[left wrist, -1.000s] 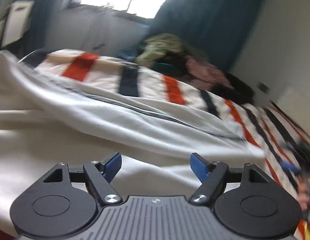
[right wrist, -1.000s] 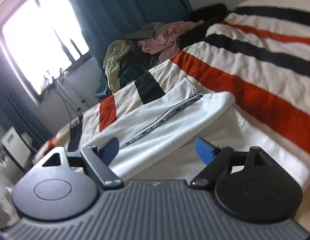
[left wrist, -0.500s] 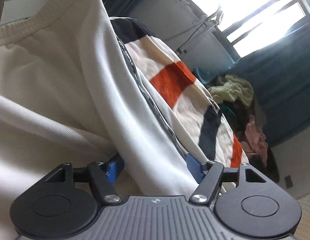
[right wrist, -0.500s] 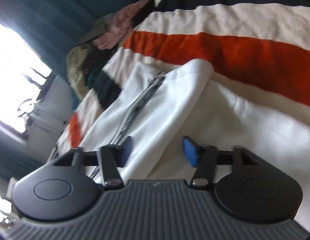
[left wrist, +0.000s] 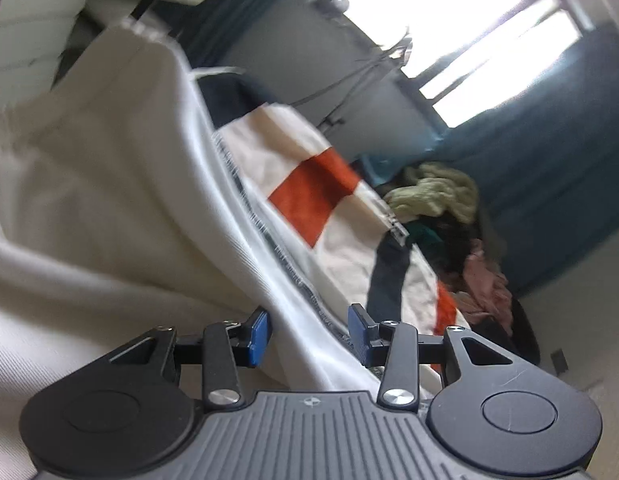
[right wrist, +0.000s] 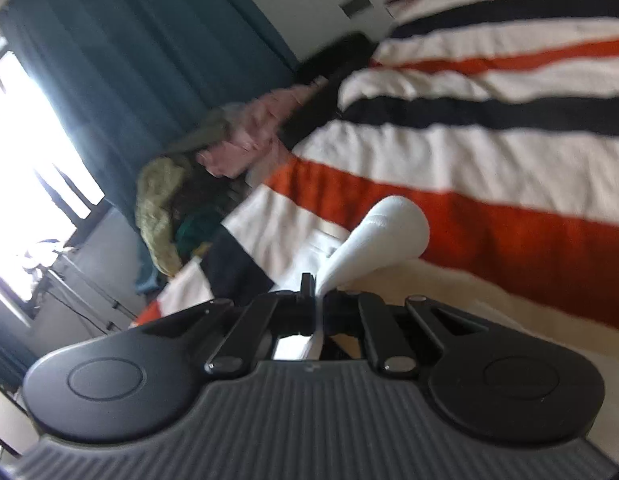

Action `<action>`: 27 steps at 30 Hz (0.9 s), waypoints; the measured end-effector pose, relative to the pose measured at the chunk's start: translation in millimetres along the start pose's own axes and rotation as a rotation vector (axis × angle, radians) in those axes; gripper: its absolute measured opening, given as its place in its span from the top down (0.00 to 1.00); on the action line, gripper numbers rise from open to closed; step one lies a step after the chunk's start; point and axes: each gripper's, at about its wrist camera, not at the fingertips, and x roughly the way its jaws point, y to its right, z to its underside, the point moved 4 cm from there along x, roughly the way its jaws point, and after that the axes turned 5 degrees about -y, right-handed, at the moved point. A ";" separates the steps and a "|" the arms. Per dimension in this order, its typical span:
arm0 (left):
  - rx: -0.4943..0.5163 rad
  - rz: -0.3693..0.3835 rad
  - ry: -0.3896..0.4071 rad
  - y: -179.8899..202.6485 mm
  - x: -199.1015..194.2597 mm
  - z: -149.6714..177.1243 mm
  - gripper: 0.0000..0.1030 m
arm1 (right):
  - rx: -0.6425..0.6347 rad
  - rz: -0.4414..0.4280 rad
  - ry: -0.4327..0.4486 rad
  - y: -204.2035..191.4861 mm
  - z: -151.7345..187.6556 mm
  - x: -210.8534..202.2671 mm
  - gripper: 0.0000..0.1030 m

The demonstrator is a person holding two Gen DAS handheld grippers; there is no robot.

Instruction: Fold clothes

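Right wrist: your right hand-held gripper (right wrist: 318, 300) pinches white track pants (right wrist: 385, 236) | soft, floppy | left hand-held gripper (left wrist: 307, 334) closing around side-stripe fold, not yet pressing.

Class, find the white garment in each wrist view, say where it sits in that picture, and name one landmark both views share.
Left wrist view: the white garment fills the left half; a fold runs down between the closing fingers of the left gripper.
Right wrist view: its white fold bulges at centre, pinched by the shut right gripper.
Shared landmark: the heap of clothes below the blue curtain.
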 end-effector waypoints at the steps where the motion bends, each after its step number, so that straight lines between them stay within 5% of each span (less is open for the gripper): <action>1: 0.007 0.016 -0.006 -0.4 0.3 -1.2 0.53 | -0.013 -0.006 0.010 -5.8 -3.9 -4.9 0.94; 8: -0.110 -0.025 -0.123 -28.1 40.7 6.8 0.54 | -0.026 -0.015 0.035 -29.4 -17.7 -33.6 0.94; 11: -0.129 -0.040 -0.100 -32.1 45.0 2.9 0.88 | -0.044 -0.045 0.057 -42.5 -21.9 -54.2 0.95; 17: -0.094 0.122 0.019 -11.7 3.9 -19.3 0.96 | -0.158 -0.137 0.204 -74.6 -28.4 -123.5 0.95; 20: -0.111 0.188 0.079 -3.6 -9.3 -38.8 0.96 | -0.106 -0.129 0.274 -77.1 -39.0 -131.9 0.95; 23: -0.132 0.182 0.095 1.2 9.3 -61.9 0.96 | -0.056 -0.069 0.267 -79.9 -52.1 -95.8 0.95; 27: -0.117 0.110 0.102 9.0 66.1 -79.5 0.96 | -0.073 0.064 0.178 -82.2 -55.4 11.1 0.95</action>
